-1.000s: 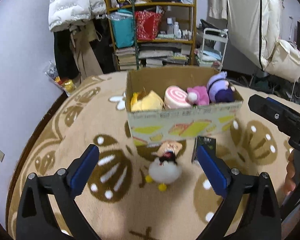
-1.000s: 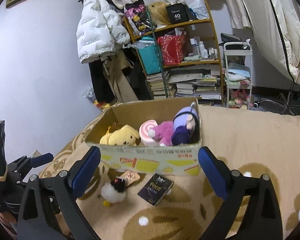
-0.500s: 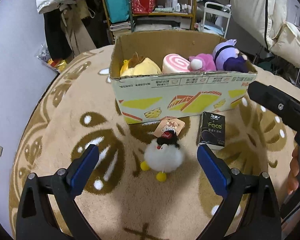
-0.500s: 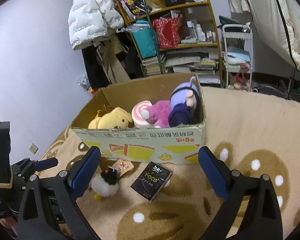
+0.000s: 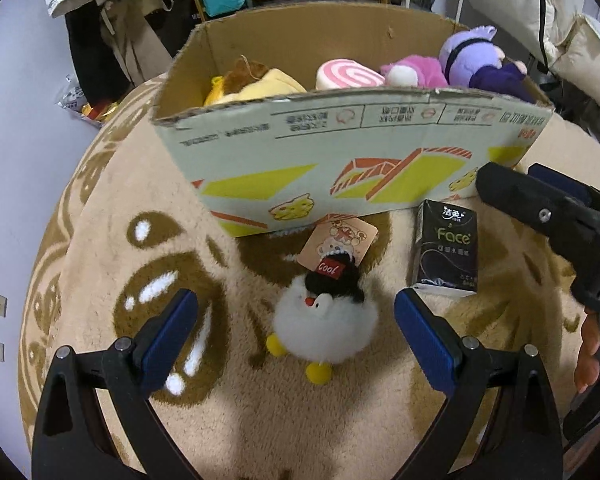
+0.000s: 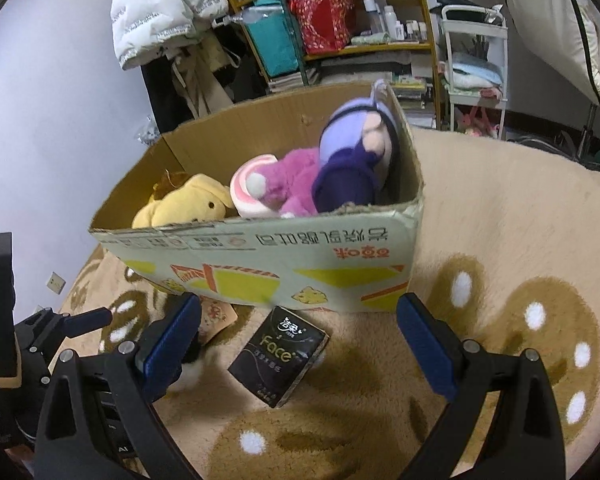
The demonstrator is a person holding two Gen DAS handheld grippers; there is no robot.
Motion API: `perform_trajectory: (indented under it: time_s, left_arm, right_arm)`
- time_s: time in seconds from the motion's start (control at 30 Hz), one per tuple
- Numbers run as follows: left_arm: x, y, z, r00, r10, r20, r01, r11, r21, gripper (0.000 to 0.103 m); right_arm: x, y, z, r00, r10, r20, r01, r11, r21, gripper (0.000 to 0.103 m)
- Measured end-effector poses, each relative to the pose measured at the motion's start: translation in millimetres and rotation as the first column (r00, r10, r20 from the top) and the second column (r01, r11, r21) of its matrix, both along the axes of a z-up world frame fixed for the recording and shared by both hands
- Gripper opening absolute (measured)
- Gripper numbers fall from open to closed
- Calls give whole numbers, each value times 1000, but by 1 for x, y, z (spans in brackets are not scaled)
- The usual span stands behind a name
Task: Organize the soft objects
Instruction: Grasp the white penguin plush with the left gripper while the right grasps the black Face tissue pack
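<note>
i can read "face" in pale letters on the black tissue pack (image 5: 447, 252) lying on the rug, with small chinese characters above it too fine to make out. the fluffy white chick toy (image 5: 325, 326) wears a black cap with a red patch reading "cool". the cardboard box (image 5: 352, 168) carries upside-down chinese print along its rim.

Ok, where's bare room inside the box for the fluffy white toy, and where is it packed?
Inside the cardboard box, bare room shows behind the yellow plush, toward its back left corner. The right half is crowded: swirl cushion, pink plush and purple doll press together. The white fluffy toy lies on the rug between the open left gripper's fingers.
</note>
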State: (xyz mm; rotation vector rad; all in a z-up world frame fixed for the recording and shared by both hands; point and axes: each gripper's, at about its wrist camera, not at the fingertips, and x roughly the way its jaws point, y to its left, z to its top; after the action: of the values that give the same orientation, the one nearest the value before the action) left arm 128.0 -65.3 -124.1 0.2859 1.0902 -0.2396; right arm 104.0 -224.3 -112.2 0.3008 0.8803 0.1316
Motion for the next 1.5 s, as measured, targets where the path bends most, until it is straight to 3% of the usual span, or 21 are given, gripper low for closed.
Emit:
perform_trajectory:
  time_s: [0.3,0.43,0.67,0.93,1.07,1.2,1.3,1.5]
  left_arm:
    - [12,-3,-19,998,-3,-59,5,1000,30,98]
    - [19,1,-29,996,27,-81,-21,996,81,98]
    - [27,5,-39,990,40,-138,-31,997,70,97]
    - [25,-7,-38,991,38,-128,-26,995,95,93]
    - [23,-12,-34,992,25,-124,-14,996,90,82]
    - [16,-18,-31,991,8,-131,2,997,79,70]
    - [14,-19,-30,989,1,-150,6,999,47,57]
    - [6,-24,-29,987,-5,-163,13,999,47,52]
  right_arm:
    - [11,12,-22,998,36,-57,-37,999,-24,102]
    - [15,19,-32,994,63,-85,-67,997,-42,102]
    - [18,25,-45,987,91,-135,-96,995,-33,102]
    - [18,28,-53,979,87,-184,-106,990,-93,95]
    - [18,26,-54,978,80,-191,-101,989,-105,88]
    - [19,28,-52,980,46,-193,-70,990,-120,70]
    - [16,26,-53,979,43,-197,-65,992,-107,70]
    - [13,28,-56,977,45,-209,-67,993,-101,71]
